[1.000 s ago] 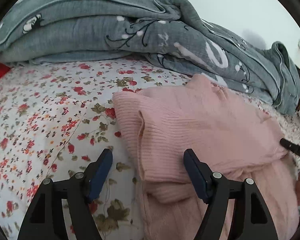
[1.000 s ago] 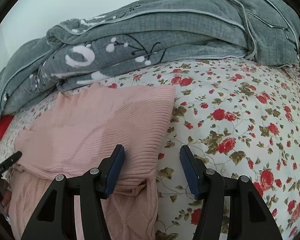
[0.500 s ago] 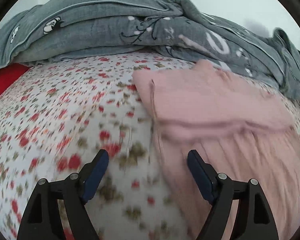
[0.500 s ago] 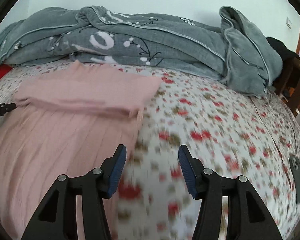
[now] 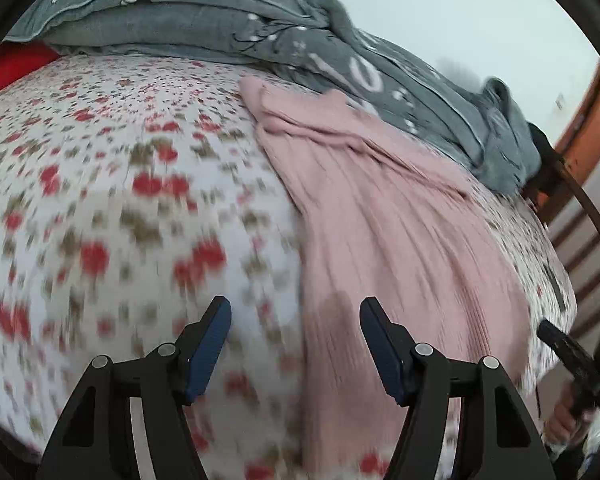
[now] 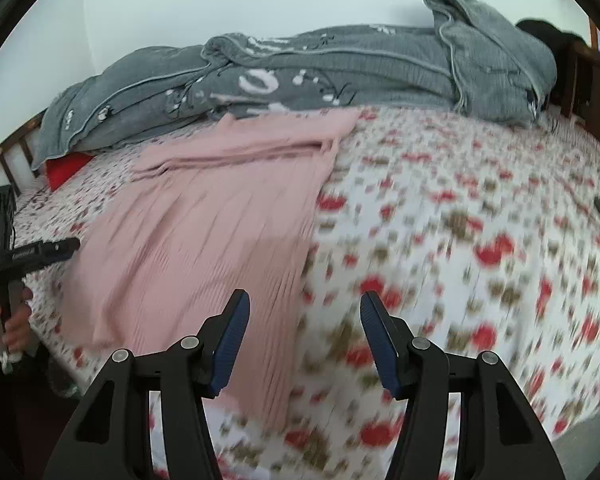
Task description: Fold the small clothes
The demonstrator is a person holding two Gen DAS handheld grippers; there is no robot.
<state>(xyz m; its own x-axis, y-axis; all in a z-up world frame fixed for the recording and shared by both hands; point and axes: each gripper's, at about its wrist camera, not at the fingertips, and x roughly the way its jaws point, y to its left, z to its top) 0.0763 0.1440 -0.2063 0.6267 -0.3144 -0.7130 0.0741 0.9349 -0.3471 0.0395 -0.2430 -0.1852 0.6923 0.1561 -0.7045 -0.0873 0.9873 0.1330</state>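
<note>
Sweater (image 5: 400, 216) is your landmark here: pink, ribbed, lying flat on the floral sheet (image 5: 120, 200), with its far end doubled back into a band just short of the grey quilt (image 5: 260, 32). A second ago both of your grippers sat close over that folded band; since then you have pulled them back and up, so the whole length of the sweater now shows in both views, down to the hem near the bed's edge.

Your left gripper (image 5: 296, 344) hangs above the sweater's left edge near the hem, jaws spread wide, nothing between them. Your right gripper (image 6: 304, 340) hangs above the sweater's right edge near the hem, jaws equally wide and empty. In the right view you can also see your left hand (image 6: 8, 320) on its handle, off to the sweater's left. Both views are smeared by motion, so fine creases in the knit cannot be read.

What the retreat means, as far as can be judged: the top fold looks set and released, and you are lining up on the two hem corners. The likely next step is to pinch one corner in each gripper and carry the hem up toward the folded band. The knit looks soft and limp, so take a full bite of both layers, or the lower layer may stay behind and drag. A red thing (image 6: 66, 166) peeks from under the quilt, beyond the sweater's left side, well clear of the work.
</note>
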